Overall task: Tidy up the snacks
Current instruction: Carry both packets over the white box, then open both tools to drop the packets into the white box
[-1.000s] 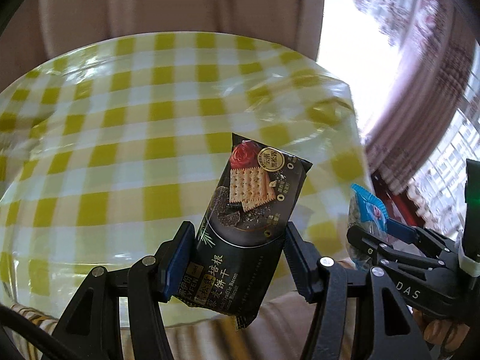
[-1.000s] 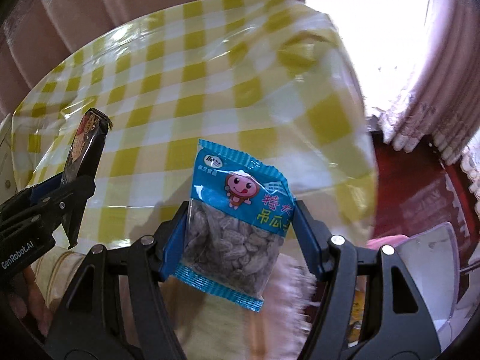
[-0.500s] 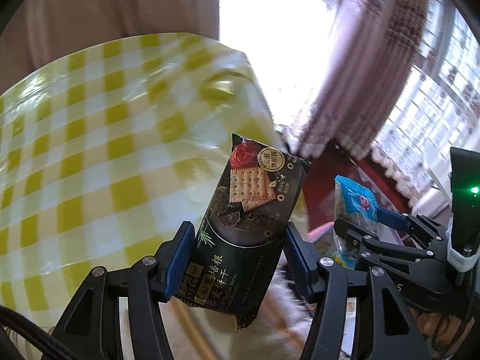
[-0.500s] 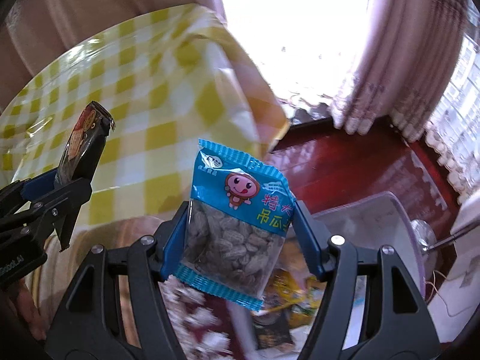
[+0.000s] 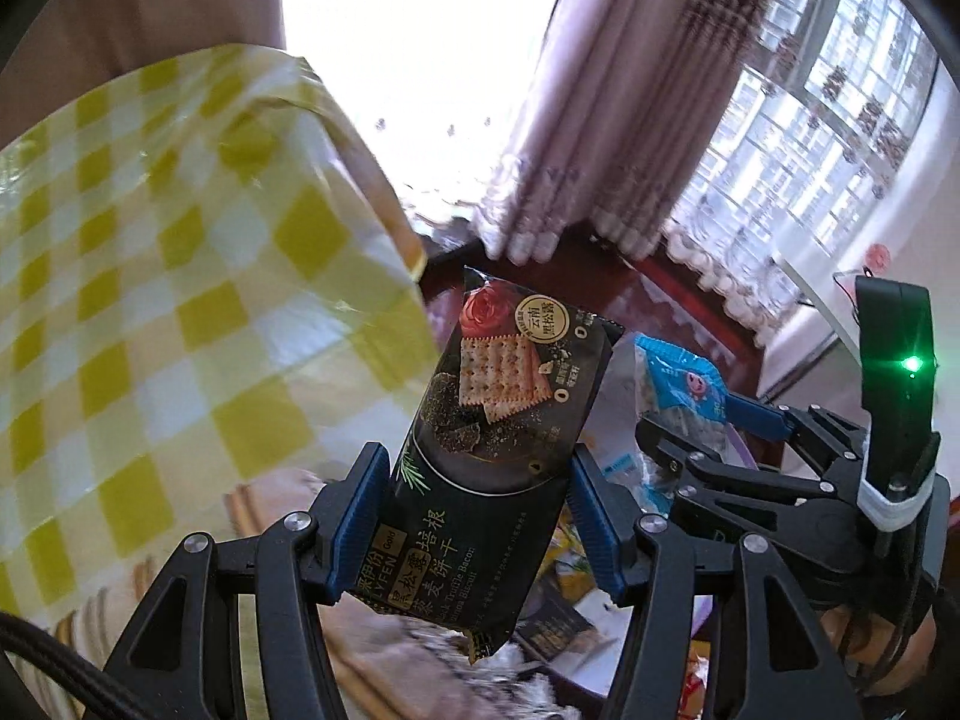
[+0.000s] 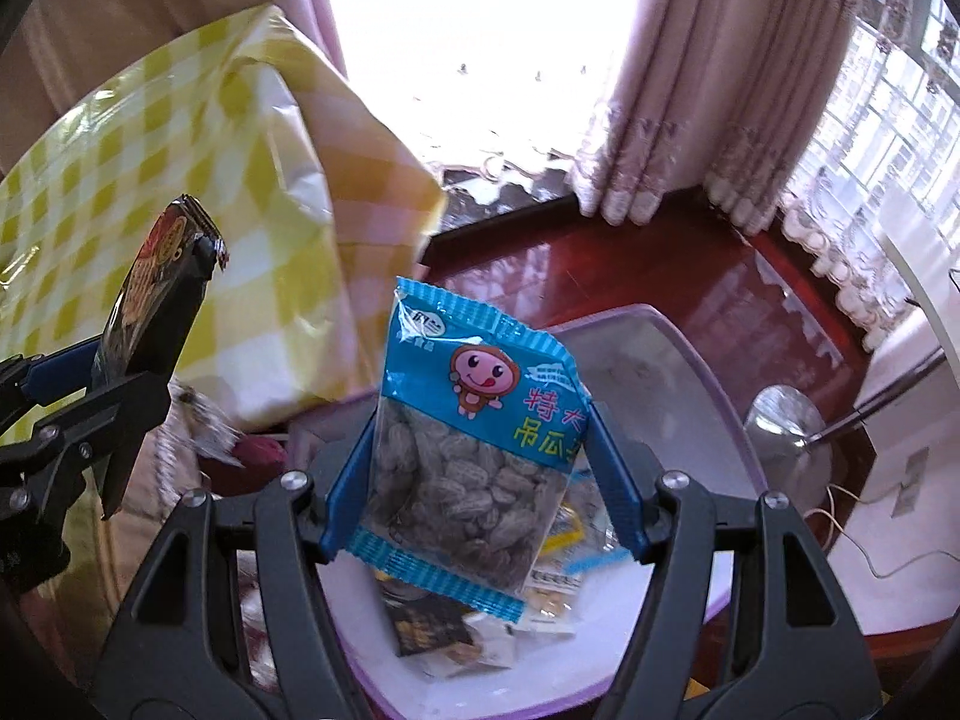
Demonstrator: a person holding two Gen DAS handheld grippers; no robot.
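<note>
left gripper (image 5: 480, 531) clamps black biscuit pack (image 5: 501, 444) (tilted toward 1 o'clock) | right gripper (image 6: 480, 483) clamps blue seed packet (image 6: 474, 450) | purple-rimmed bin (image 6: 720, 408) at 6 o'clock

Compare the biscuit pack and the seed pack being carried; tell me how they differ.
The biscuit pack is black and opaque, with crackers pictured on it; the seed pack is blue with a cartoon face and a clear lower half showing the seeds. The biscuit pack is in the left claw, the seed pack in the right claw. The biscuit pack looks longer and narrower. Both stand roughly upright, pinched at their side edges.
</note>
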